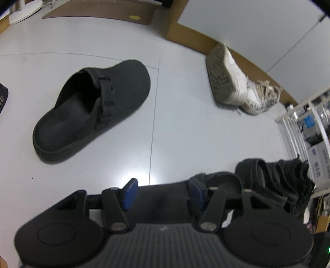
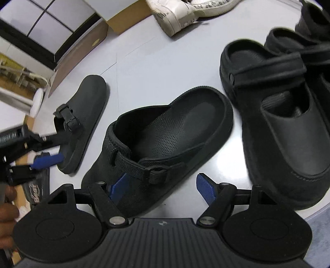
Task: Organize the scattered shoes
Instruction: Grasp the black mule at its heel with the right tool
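Observation:
A black mesh clog (image 2: pixel 165 134) with a buckle strap lies on the pale floor, toe toward me. My right gripper (image 2: pixel 162 188) stands open astride its toe. The left blue pad (image 2: pixel 118 187) is at the clog's side, and floor shows between the clog and the right pad (image 2: pixel 206 189). Its dark grey mate (image 1: pixel 92 109) (image 2: pixel 82 123) lies apart to the left. My left gripper (image 1: pixel 163 192) (image 2: pixel 61 148) hovers open near that clog's heel with nothing gripped. In the left wrist view the mesh clog's toe (image 1: pixel 165 198) shows beyond the left gripper's fingers.
Black strapped clogs (image 2: pixel 278 113) (image 1: pixel 278 175) stand in a row at the right. A white sneaker (image 1: pixel 237 82) (image 2: pixel 185 10) lies on its side by a cardboard box (image 1: pixel 185 31). A lettered slide (image 2: pixel 37 191), a brown mat (image 1: pixel 103 10) and a white rack (image 1: pixel 299 123) border the floor.

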A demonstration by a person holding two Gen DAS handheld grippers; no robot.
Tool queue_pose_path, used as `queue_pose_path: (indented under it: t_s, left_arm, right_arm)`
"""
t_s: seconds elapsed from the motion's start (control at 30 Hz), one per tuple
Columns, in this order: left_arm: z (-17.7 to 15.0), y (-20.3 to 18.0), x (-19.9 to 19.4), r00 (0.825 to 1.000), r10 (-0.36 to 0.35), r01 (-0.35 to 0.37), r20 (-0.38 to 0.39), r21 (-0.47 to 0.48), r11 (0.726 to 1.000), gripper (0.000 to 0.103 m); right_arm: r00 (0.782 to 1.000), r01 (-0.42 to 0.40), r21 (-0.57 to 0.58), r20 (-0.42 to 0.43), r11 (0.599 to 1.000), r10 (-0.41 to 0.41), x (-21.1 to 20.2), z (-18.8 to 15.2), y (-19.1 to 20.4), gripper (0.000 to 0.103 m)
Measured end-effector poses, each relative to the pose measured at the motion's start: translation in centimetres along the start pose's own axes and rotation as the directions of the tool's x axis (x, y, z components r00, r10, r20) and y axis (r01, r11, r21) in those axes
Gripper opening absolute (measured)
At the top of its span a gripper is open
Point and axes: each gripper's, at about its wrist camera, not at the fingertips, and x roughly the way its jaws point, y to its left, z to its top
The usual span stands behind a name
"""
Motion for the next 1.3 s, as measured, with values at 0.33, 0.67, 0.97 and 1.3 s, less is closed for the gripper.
queue_pose_path:
  t_s: [0.33, 0.67, 0.97, 1.3]
  left_arm:
    - [-0.3, -1.2, 0.9, 1.0, -0.003, 0.003, -0.019, 0.033, 0.999, 0.058]
    - [-0.4, -0.8, 1.0, 1.0, -0.002, 0.003, -0.024, 0.013, 1.0, 0.058]
    - [-0.9, -1.0, 1.3, 1.0, 0.004, -0.005, -0.022, -0.02, 1.0, 0.058]
    - [-0.6, -1.2, 1.3, 1.0, 0.002, -0.002, -0.019, -0.011, 1.0, 0.058]
  right_arm:
    - [0.999, -0.046, 0.023, -0.001, 0.999, 0.046, 1.3, 0.2, -0.3, 0.055]
    - [0.998, -0.043, -0.022, 0.038, 0.999, 0.044, 0.8, 2.0, -0.4, 0.019]
    - [0.995, 0.001, -0.024, 0.103, 1.0, 0.002, -0.2, 2.9, -0.9, 0.003]
    - [0.988, 0.056, 0.059, 0.142, 0.997, -0.064, -1.2, 3.7, -2.1, 0.048]
